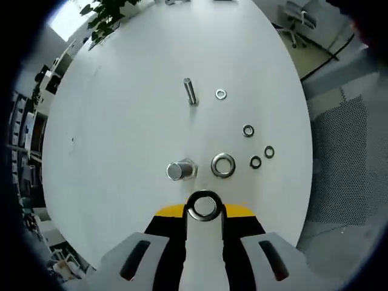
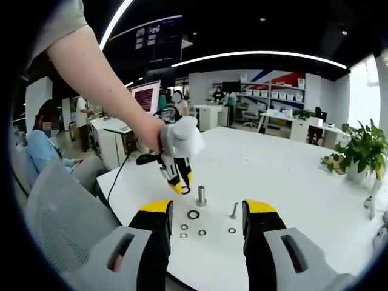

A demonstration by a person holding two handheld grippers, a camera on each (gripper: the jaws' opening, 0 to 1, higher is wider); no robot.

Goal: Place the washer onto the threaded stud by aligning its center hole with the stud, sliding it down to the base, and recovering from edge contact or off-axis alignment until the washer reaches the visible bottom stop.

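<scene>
The washer [image 1: 204,206] is pinched at its rim between the tips of the left gripper [image 1: 204,213], its jaws pressed in on it so that the open centre hole faces outward (a sensible way to carry it, since the hole stays free to meet the stud). In the right gripper view the same washer [image 2: 185,190] hangs at the tip of the left gripper [image 2: 180,182], just beside and a little above the upright stud [image 2: 200,196], not yet over it. From the left gripper view that stud [image 1: 181,170] stands on its broad base on the white worktop [image 1: 121,121], just beyond the held washer and a little left of it, so I judge the next step to be centring the hole over the thread.

A large loose washer [image 1: 223,165] lies flat just right of the stud, with smaller rings [image 1: 255,162] scattered further right and a spare bolt [image 1: 190,91] lying far off.

The right gripper [image 2: 207,224] hangs back with its jaws spread wide and empty, seemingly just watching from the near side.
</scene>
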